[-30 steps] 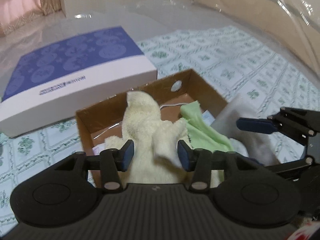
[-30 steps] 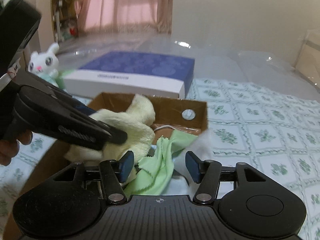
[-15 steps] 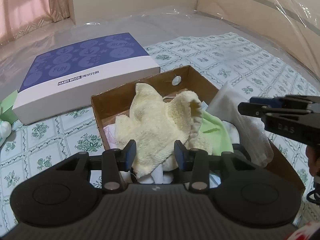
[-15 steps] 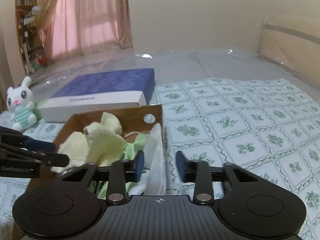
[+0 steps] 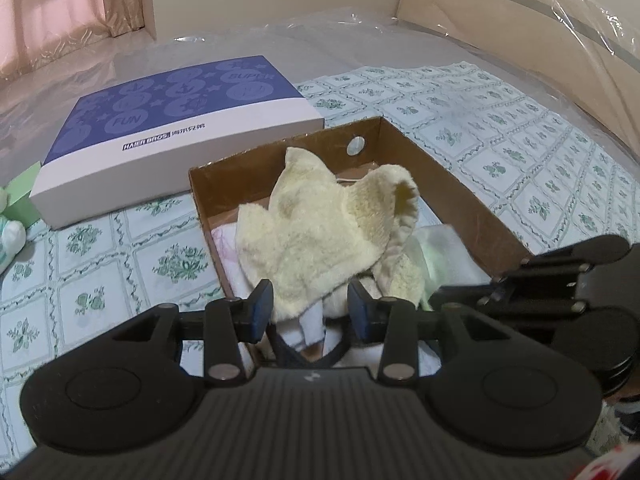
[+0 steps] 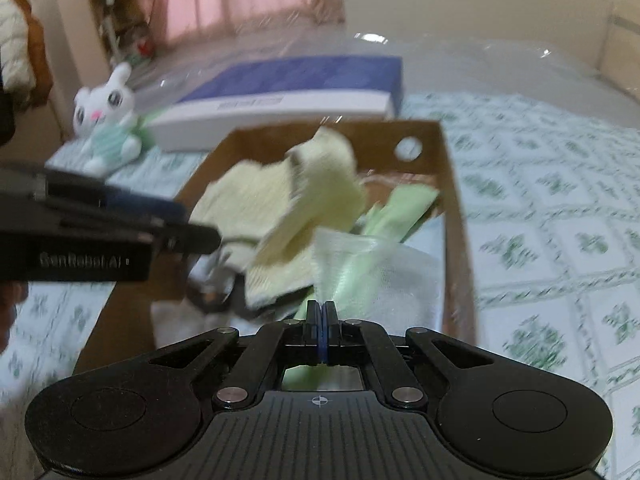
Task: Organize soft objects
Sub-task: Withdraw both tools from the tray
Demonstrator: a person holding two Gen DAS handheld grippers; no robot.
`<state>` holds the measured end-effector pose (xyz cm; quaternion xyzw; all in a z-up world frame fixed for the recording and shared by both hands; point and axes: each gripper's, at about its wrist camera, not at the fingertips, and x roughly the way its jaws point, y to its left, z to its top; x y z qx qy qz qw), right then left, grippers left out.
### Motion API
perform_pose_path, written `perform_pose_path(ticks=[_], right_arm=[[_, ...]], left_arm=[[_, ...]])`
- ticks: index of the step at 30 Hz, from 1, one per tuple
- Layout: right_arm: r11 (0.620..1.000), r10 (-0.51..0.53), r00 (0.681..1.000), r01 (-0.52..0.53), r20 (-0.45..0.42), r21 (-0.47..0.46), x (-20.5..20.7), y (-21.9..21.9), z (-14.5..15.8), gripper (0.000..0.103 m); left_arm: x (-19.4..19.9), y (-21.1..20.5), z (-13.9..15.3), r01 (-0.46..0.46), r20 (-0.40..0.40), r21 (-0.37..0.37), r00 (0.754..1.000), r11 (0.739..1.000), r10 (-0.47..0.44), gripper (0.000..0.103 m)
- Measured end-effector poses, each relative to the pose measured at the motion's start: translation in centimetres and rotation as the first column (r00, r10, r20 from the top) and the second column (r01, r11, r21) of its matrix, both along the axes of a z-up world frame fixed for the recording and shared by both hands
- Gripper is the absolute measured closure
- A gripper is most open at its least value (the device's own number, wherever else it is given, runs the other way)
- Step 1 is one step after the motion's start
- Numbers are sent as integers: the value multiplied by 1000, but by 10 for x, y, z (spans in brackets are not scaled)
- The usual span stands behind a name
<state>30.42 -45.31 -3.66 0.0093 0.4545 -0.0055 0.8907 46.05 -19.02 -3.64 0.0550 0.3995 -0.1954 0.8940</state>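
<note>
1. A brown cardboard box sits on a bed with a green flower sheet.
2. A fluffy yellow towel lies in a heap in the middle of the box, with one corner poking up.
3. A green cloth lies in the box too, on the right side of the towel.
4. A thin white cloth sits on top of the green cloth, at the near end of the box.
5. The left gripper hangs over the near end of the box. Its fingers are spread apart and hold nothing. The low edge of the towel sits between them.
6. The right gripper is over the near right part of the box. Its fingers are pressed tight together (this picture is blurry, so I cannot tell if any cloth is caught between them). The white cloth is right in front of the tips.
7. A flat blue and white box lies on the bed behind the cardboard box, toward the left.
8. A white toy bunny sits on the bed to the left of the blue box.
</note>
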Motion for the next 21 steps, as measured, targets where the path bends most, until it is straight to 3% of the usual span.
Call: perform_pose_path(ticks=[4,8,11,13,21], right_arm=[[1000,-17,999,16,-44,-11,-1,4,-13,102],[999,-45,999,45,-3,1,-9,2,-6,99],[998,-64,998,64,26,3,-17,2,4,77],[997,-78,995,77,57,16,-27,2,12,54],[987,-156,978,149,138,61,-69,10,38,42]], left_arm=[[-7,4,-1,-6,-13,-2,1000,1000,6,66],[-15,7,1,-9,-15,-11,1000,1000,9,66],[-23,9,7,-8,-8,-18,1000,1000,8,66],[-27,10,11,-6,-10,-25,1000,1000,6,65],[-58,16,27,-4,-4,-37,1000,999,4,61]])
